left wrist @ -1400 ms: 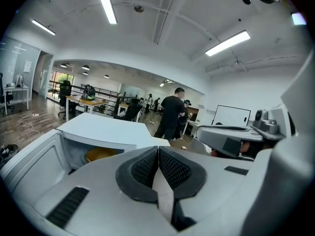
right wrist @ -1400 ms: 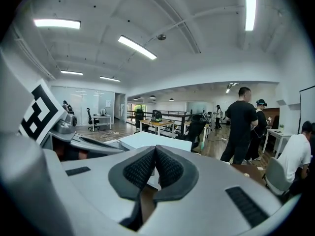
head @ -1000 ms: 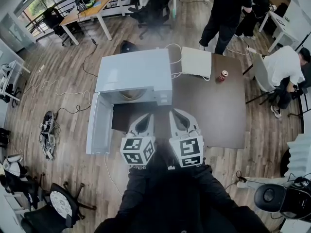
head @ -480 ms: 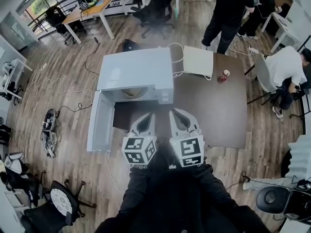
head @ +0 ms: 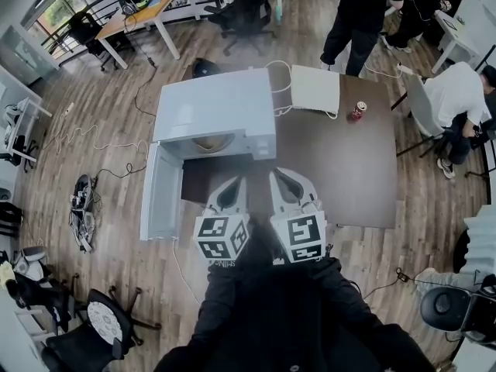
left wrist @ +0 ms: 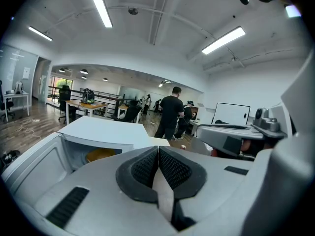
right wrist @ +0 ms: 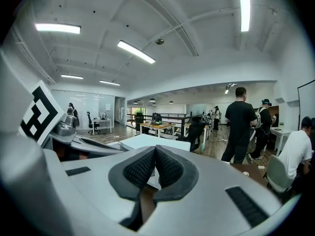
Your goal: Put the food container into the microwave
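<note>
A wood-plank office floor (head: 93, 122) spread beneath a dark brown rectangular table (head: 349, 169), where a large white box-shaped microwave (head: 213, 115) stood at the table's left end. Its white door (head: 159, 196) was swung fully open to the left, past the table's edge. Beyond the table a person in black clothes (head: 356, 14) stood on the floor, and a seated person in a white shirt (head: 453, 99) was at the right.

The grey left gripper (head: 236, 183) and the grey right gripper (head: 277, 178) were held side by side, just in front of the microwave's open mouth and apart from it, each carrying a cube with square black-and-white markers. In the left gripper view the left gripper (left wrist: 158, 151) had its ribbed black pads pressed together with nothing between them. The right gripper (right wrist: 155, 154) showed the same in its own view: jaws closed on each other, empty.

A flat white square panel (head: 315, 90) lay on the table to the right of the microwave, with white cable beside it. The yellowish round food container (head: 211, 142) sat inside the microwave's cavity, and from the left gripper view it (left wrist: 101, 155) showed on the cavity floor behind the open door. A small red drink can (head: 357, 111) lay near the panel's right corner.
</note>
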